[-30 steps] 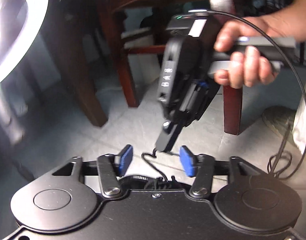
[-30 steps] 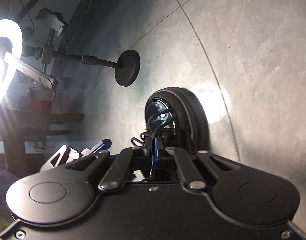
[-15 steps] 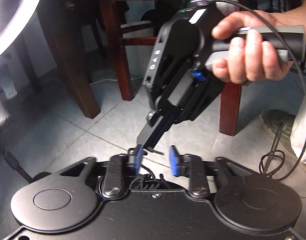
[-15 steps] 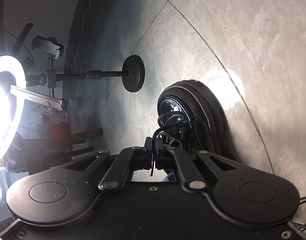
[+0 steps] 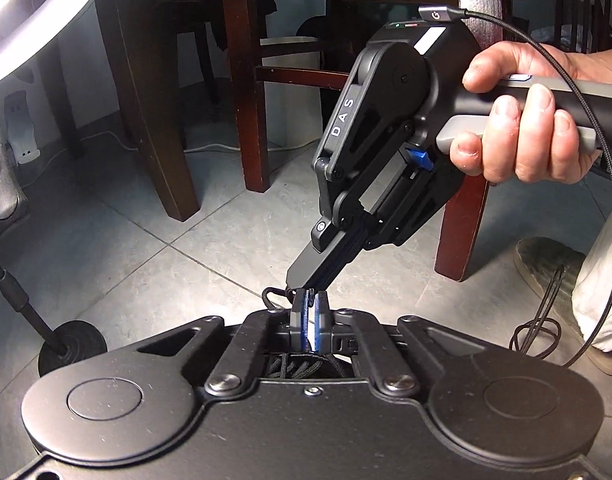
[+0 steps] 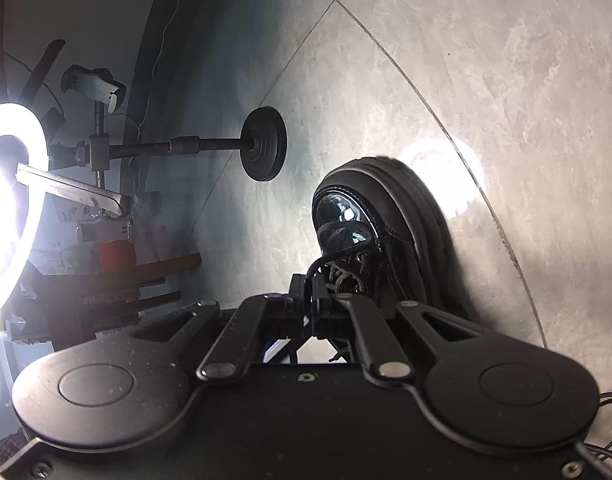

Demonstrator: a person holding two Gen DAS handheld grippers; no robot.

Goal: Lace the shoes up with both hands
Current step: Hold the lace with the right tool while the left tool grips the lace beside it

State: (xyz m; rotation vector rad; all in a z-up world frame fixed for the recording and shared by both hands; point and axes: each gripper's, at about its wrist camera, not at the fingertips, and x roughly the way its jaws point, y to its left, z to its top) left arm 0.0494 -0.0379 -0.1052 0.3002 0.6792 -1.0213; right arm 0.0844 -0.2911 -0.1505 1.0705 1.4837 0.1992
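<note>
Black: one shoe (image 6: 390,216), two grippers (image 5: 310,303).

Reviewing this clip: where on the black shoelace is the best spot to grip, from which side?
Take the small free loop of the shoelace beside the shut left gripper, coming from the left of the left wrist view. The loop bulges out into open space there, while the right gripper crowds the other side, its jaws opening with lace apparently between them.
</note>
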